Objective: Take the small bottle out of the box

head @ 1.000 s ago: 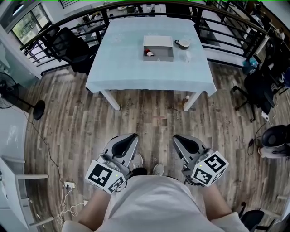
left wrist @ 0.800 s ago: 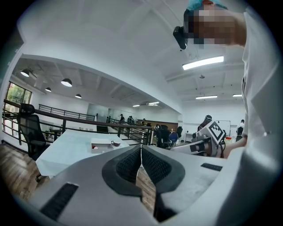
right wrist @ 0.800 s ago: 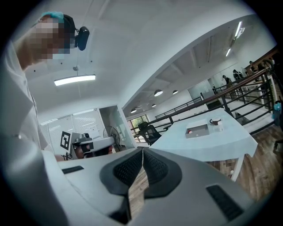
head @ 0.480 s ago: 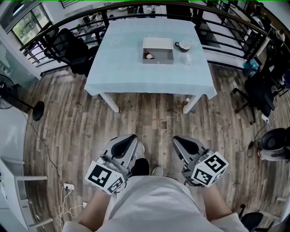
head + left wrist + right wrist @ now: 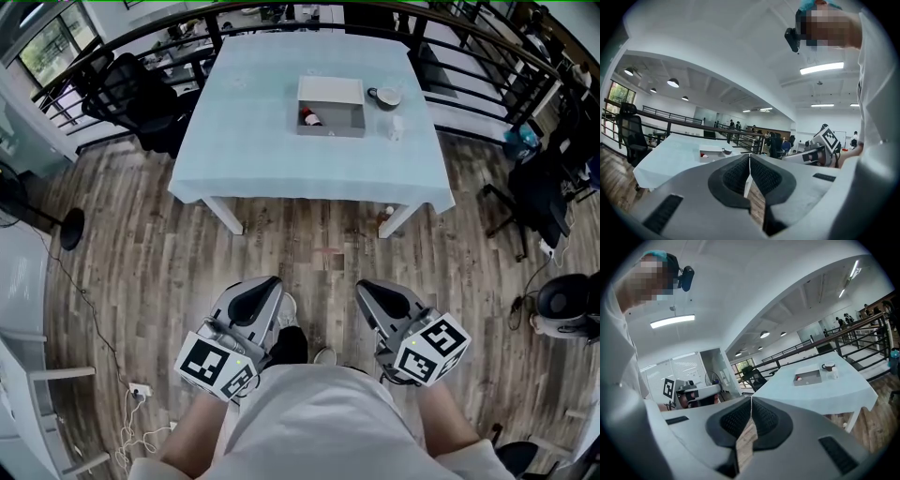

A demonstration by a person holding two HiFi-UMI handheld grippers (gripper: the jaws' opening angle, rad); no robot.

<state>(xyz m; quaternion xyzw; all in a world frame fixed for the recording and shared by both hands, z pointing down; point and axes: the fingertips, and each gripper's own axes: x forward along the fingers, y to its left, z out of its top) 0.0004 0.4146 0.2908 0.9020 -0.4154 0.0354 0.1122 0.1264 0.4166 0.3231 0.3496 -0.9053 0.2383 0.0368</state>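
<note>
A grey open box [image 5: 330, 105] stands on the far part of a table with a pale blue cloth [image 5: 281, 141]; the box [image 5: 808, 377] also shows in the right gripper view and the box [image 5: 711, 152] in the left gripper view. Inside it, at its left end, lies a small bottle [image 5: 309, 117] with red on it. My left gripper [image 5: 267, 286] and right gripper [image 5: 367, 289] are held close to my body over the wooden floor, well short of the table. Both are shut, jaws touching, with nothing between them.
A mug [image 5: 384, 96] and a small clear cup [image 5: 395, 125] stand right of the box. Black office chairs [image 5: 122, 94] are left of the table and one [image 5: 539, 192] is at the right. A black railing [image 5: 469, 37] runs behind. A small bottle [image 5: 387, 216] stands on the floor by the table leg.
The table has come slightly nearer and larger in the head view; both grippers keep their place before my body and stay shut.
</note>
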